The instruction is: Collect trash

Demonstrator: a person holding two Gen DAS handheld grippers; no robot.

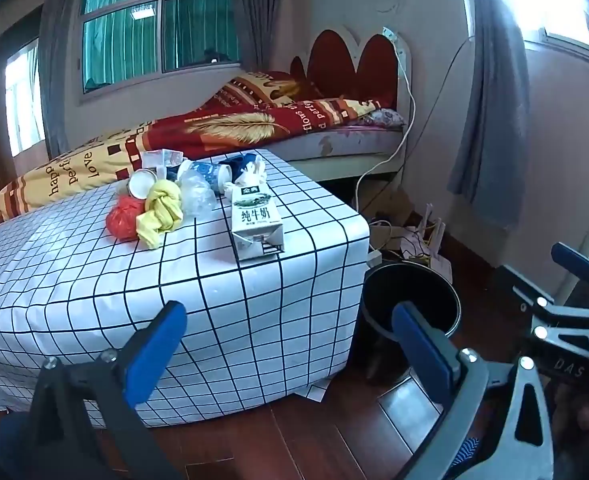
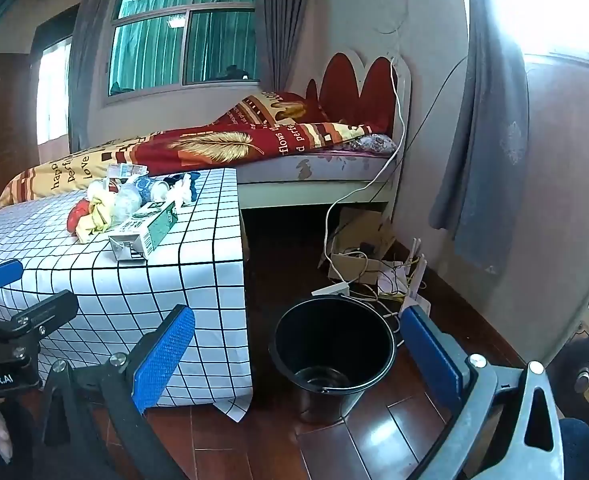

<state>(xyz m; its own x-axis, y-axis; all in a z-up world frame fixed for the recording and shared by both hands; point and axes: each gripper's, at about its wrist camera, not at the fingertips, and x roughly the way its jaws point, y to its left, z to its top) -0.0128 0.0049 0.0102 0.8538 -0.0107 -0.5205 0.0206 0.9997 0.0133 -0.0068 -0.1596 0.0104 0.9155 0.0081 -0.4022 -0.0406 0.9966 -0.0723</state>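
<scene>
- On the table (image 1: 94,280), under its checked cloth, all the trash sits in 1 heap: a milk carton (image 1: 257,222) lying nearest the front edge, a yellow knotted rag (image 1: 162,214), a red bag (image 1: 124,216), a clear plastic wad (image 1: 198,194), a white cup (image 1: 142,185) and some blue and white scraps (image 1: 238,170) behind.
- Beside the table, on the wooden floor, stands the black bucket (image 2: 334,344); as far as its inside shows, it holds nothing, so I judge the collecting not yet begun.
- Left tool (image 1: 290,344) hangs low before the table front, its 2 blue pads wide apart and gripping nothing.
- Right tool (image 2: 294,354) hovers above the bucket, pads likewise spread and bare.
- Left to do: every piece must go from table to bucket, the carton likely first since it lies closest.
- Around: a bed (image 2: 254,148) with a red quilt behind the table, and a white cable (image 2: 394,128) trailing to a cardboard box (image 2: 358,248) and tangled wires near the bucket.
- Nothing blocks the path from table to bucket; the wires lie just behind it and could snag a low swing.
</scene>
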